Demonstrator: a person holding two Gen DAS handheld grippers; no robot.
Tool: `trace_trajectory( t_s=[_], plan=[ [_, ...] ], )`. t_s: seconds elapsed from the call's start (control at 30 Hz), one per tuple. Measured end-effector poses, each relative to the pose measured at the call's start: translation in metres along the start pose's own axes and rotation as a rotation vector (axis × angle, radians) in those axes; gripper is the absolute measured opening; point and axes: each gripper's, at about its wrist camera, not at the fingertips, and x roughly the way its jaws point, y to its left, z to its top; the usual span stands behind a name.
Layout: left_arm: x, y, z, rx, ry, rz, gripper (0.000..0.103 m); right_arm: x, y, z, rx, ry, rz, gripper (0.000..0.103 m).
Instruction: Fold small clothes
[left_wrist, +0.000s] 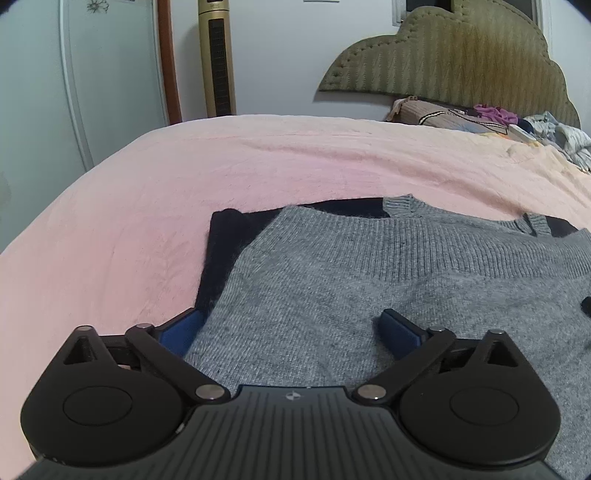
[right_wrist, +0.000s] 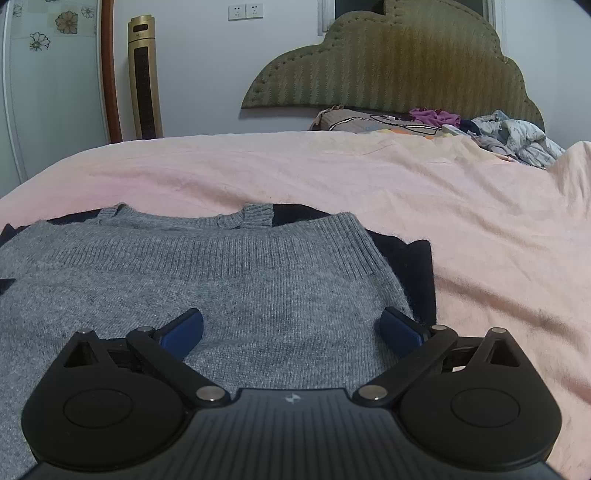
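A grey knitted sweater (left_wrist: 332, 288) (right_wrist: 207, 277) lies folded on the pink bedspread (left_wrist: 184, 177) (right_wrist: 480, 206), its ribbed hem toward the far side. Dark navy fabric (left_wrist: 229, 243) (right_wrist: 410, 266) pokes out from under it at the sides. My left gripper (left_wrist: 291, 326) hangs over the sweater's left part, jaws spread wide, blue pads (left_wrist: 184, 332) apart with only the flat knit below. My right gripper (right_wrist: 291, 328) sits over the sweater's right part, equally wide open, nothing pinched between its pads (right_wrist: 400, 328).
A padded olive headboard (left_wrist: 454, 55) (right_wrist: 391, 62) stands at the far end. A heap of loose clothes and a pillow (left_wrist: 517, 125) (right_wrist: 480, 129) lies below it. A gold tower fan (left_wrist: 216, 55) (right_wrist: 144, 74) and a wardrobe door stand at the left wall.
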Motion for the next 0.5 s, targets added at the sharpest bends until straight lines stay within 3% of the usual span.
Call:
trace_trajectory(
  t_s=[0.5],
  plan=[
    [0.0010,0.0030,-0.0057,-0.032,-0.016,-0.008,0.103,-0.0003,-0.0030,-0.0016,0.015,-0.002,0.011,0.103]
  ],
)
